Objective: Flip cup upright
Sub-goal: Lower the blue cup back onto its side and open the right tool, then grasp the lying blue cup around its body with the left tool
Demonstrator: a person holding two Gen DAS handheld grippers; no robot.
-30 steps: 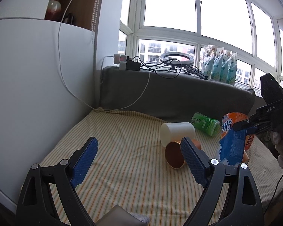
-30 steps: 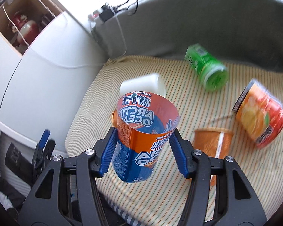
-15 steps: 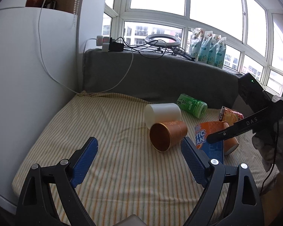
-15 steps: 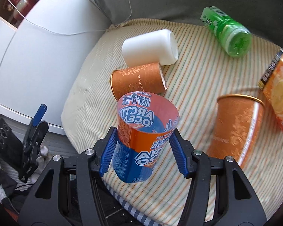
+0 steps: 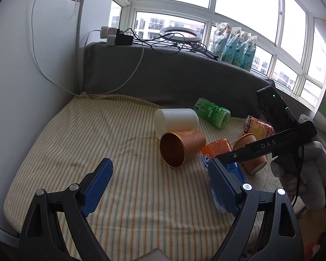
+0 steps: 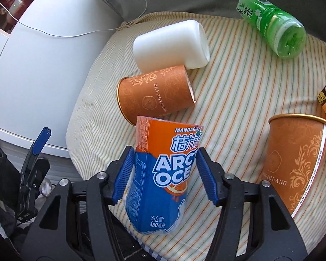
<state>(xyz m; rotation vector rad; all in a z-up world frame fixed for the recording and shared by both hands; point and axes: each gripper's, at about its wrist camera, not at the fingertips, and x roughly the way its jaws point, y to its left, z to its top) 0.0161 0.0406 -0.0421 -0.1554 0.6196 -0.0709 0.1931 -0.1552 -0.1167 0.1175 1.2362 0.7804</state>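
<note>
My right gripper (image 6: 165, 174) is shut on a blue and orange Arctic Ocean cup (image 6: 163, 174), now turned the other way up, low over the striped cushion (image 6: 239, 87). The same cup (image 5: 219, 152) shows in the left wrist view, partly behind my left gripper's right finger. My left gripper (image 5: 158, 184) is open and empty, above the cushion's front. An orange paper cup (image 6: 154, 95) lies on its side next to a white cup (image 6: 169, 43), also on its side. A second orange paper cup (image 6: 297, 158) stands upright at the right.
A green bottle (image 6: 271, 21) lies near the grey backrest (image 5: 184, 78). An orange packet (image 5: 258, 128) lies at the right. A white cabinet (image 5: 21, 87) walls the left side. Cables and a ring light (image 5: 180, 34) sit on the backrest top.
My right gripper has rotated the Arctic Ocean cup end over end and lowered it toward the cushion. My left gripper has tilted down slightly and stayed open.
</note>
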